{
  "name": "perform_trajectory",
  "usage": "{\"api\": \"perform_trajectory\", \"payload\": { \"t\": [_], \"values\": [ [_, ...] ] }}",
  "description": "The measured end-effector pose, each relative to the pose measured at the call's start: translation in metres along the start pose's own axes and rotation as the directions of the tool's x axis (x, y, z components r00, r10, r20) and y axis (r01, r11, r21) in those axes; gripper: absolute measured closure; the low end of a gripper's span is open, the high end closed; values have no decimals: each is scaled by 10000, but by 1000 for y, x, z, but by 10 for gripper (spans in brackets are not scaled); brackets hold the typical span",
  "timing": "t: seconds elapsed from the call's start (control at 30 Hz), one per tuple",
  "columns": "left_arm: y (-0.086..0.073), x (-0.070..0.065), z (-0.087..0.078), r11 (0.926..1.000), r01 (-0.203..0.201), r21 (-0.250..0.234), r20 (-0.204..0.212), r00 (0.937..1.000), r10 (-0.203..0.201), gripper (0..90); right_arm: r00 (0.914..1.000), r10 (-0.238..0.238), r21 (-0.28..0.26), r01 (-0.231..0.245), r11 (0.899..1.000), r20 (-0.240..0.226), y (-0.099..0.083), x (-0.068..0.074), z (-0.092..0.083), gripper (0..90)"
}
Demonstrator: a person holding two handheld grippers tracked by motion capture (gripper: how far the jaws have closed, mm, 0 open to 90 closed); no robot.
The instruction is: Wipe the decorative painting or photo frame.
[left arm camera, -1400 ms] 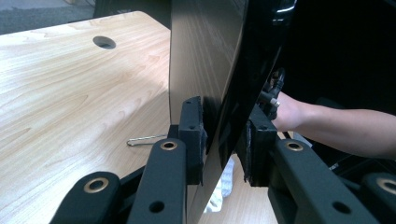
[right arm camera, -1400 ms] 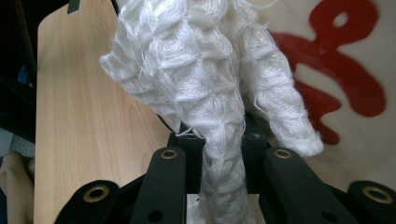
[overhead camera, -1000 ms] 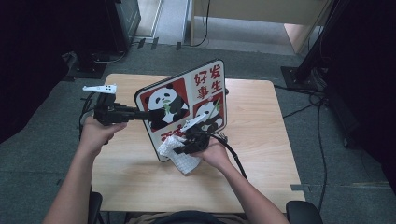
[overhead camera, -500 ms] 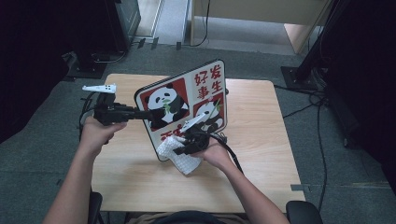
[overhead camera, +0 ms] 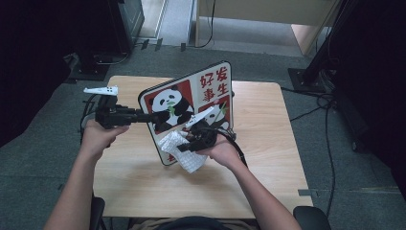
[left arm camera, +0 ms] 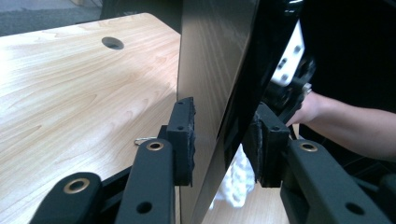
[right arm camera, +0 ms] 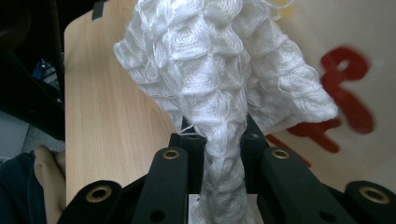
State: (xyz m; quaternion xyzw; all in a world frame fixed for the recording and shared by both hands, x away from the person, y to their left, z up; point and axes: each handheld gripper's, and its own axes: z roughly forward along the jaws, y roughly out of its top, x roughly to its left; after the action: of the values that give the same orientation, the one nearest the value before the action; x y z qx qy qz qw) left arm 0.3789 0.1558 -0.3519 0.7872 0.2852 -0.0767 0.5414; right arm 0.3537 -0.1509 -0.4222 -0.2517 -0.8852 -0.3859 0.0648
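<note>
The counter (overhead camera: 268, 158) carries nothing directly under the work; both items are held above it. The panda board (overhead camera: 191, 108), the largest item, stands on edge and tilted, its printed face toward the person, its long axis rising from the low corner near the right hand-held gripper (overhead camera: 194, 143) to the far upper corner. The left hand-held gripper (overhead camera: 155, 116) straddles the board's left edge, evidently to steady it for wiping; in the left gripper view its jaws have just been opening, and the pads (left arm camera: 184, 135) now stand off the board (left arm camera: 210, 84) with the edge between them, so the hold is released or very loose. The right hand-held gripper is clenched on the white cloth (right arm camera: 219, 88): in the right gripper view a twisted neck of cloth is pinched between the jaws and the loose bulk fans out ahead, against the board's red print. Cloth (overhead camera: 179, 151) sits at the board's lower edge, just left of the right hand-held gripper, bunched, pointing toward the board face.
</note>
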Motion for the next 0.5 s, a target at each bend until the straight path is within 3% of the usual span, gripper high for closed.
{"api": "perform_trajectory", "payload": {
  "t": [0.5],
  "values": [
    [-1, -2, -10, 9999, -35, 108, 33, 10000, 35, 683, 9986, -363, -535, 384, 9978, 386, 46, 8, -39, 781]
  ]
}}
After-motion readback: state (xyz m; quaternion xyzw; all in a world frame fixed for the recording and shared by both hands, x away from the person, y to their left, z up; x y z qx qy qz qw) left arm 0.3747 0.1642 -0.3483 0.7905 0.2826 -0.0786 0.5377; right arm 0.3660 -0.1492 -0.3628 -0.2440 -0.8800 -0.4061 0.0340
